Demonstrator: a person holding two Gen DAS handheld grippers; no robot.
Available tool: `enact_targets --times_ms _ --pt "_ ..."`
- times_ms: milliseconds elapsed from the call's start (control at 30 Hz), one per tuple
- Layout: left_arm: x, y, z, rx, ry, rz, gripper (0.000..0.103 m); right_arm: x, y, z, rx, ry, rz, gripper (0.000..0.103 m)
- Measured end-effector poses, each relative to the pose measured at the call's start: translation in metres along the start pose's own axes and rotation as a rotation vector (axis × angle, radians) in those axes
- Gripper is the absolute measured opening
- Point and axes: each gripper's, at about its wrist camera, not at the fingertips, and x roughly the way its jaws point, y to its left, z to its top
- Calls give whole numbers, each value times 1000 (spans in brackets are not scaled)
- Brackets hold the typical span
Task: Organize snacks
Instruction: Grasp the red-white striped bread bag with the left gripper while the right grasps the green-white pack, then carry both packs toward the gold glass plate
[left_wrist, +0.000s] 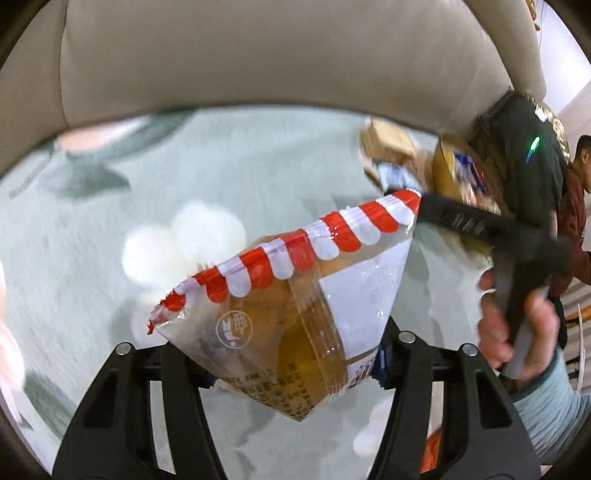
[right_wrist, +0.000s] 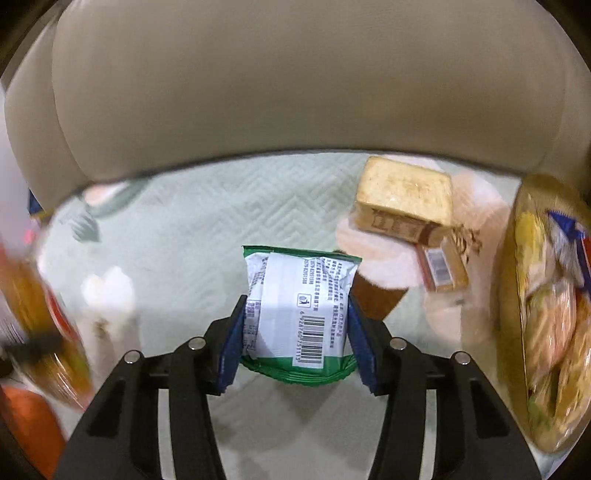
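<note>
My left gripper (left_wrist: 295, 373) is shut on a clear bread packet with a red-and-white striped top edge (left_wrist: 295, 295) and holds it above the pale green cover (left_wrist: 92, 240). My right gripper (right_wrist: 295, 328) is shut on a green-and-white snack packet (right_wrist: 295, 314), barcode side facing the camera, above the same cover (right_wrist: 184, 229). The right gripper's black body and the hand holding it (left_wrist: 517, 277) show at the right of the left wrist view.
A wrapped toast sandwich (right_wrist: 406, 199) lies on the cover with a small brown box (right_wrist: 443, 266) beside it. A large yellow snack bag (right_wrist: 546, 314) stands at the right. A beige sofa backrest (right_wrist: 295, 92) rises behind. A person (left_wrist: 580, 166) is at the far right.
</note>
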Motion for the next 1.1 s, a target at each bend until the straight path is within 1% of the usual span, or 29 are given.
enact_targets --times_ms 67,133,167,200,233,300,333,400,433,500,567,667,800,900,933,967,1000,1033,1100 --pt "2 0 -11 8 37 -3 59 -11 -2 -2 39 26 32 50" --pt "11 -7 -16 26 84 12 59 -27 10 -14 36 55 56 50" --pt "15 -10 -16 31 94 16 59 -36 10 -25 27 74 71 50" --pt "19 -12 -16 37 100 20 59 -39 15 -27 25 88 79 50" --pt "24 -15 -16 46 99 23 60 -44 19 -43 23 105 78 50" --pt "32 -19 -16 63 78 33 60 -47 19 -67 12 125 33 51" --pt "33 -21 -17 84 52 40 60 -43 17 -79 10 136 3 51" --pt "33 -27 -19 117 19 37 67 -35 9 -95 29 157 -24 51" --pt "33 -29 -18 118 11 35 69 -29 2 -98 54 170 -30 51" --pt "28 -25 -11 100 -13 29 76 -25 -13 -99 124 190 -17 51" --pt "17 -17 -8 58 -50 -9 80 -23 -20 -101 155 180 -9 51" --pt "13 -10 -10 27 -63 -29 81 -19 -17 -103 118 168 -66 52" --pt "22 -9 -13 3 -39 -34 81 -19 -5 -107 72 165 -103 56" --pt "33 -14 -5 -16 -24 -23 81 -18 -4 -107 84 169 -85 64" --pt "36 -14 -4 -25 -22 -28 81 -20 -6 -107 93 163 -82 69" --pt "39 -15 -2 -36 -21 -37 81 -21 -7 -105 96 159 -87 72" --pt "43 -16 0 -45 -18 -41 81 -23 -7 -105 96 156 -96 73" --pt "50 -18 3 -55 -11 -35 80 -26 -9 -107 101 156 -100 76" --pt "58 -19 3 -54 -7 -7 76 -31 -13 -113 129 156 -91 80"
